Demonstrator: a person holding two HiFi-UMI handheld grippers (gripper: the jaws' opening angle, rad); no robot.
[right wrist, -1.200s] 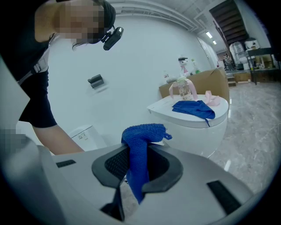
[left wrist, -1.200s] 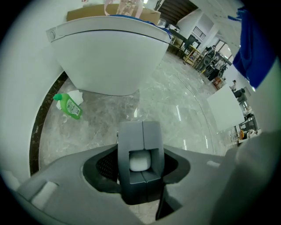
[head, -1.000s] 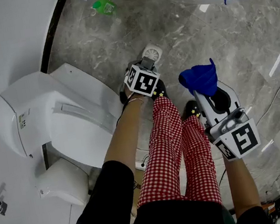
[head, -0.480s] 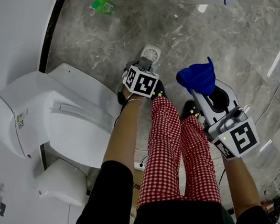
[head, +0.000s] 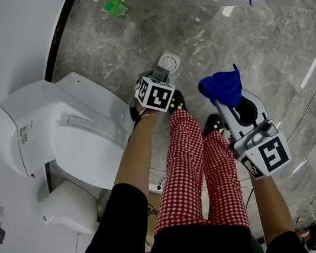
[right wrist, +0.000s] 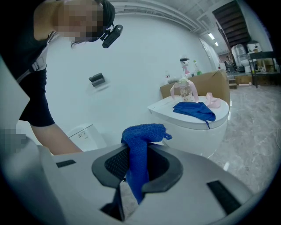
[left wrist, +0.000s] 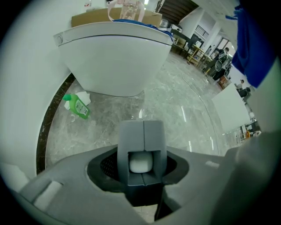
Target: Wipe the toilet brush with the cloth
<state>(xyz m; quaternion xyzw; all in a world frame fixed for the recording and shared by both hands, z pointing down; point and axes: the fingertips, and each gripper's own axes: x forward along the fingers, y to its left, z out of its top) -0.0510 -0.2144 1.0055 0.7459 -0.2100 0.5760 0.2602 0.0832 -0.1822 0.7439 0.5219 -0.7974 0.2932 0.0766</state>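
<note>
Left gripper view: stiff, slick-looking toilet brush handle (left wrist: 140, 163) is clasped at its tip by just-closing left gripper (left wrist: 141, 127); soft cloth (head: 223, 88), at its 3 o'clock, is clenched by right gripper (right wrist: 133, 173).

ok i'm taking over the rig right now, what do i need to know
Left gripper: points down, jaws have just been closing, now clamped on the white toilet brush handle; its round base sits on the floor below.
Right gripper: shut on the blue cloth, held apart from the brush.
Done: both things gripped.
To do: bring cloth to brush and wipe; no contact yet.
</note>
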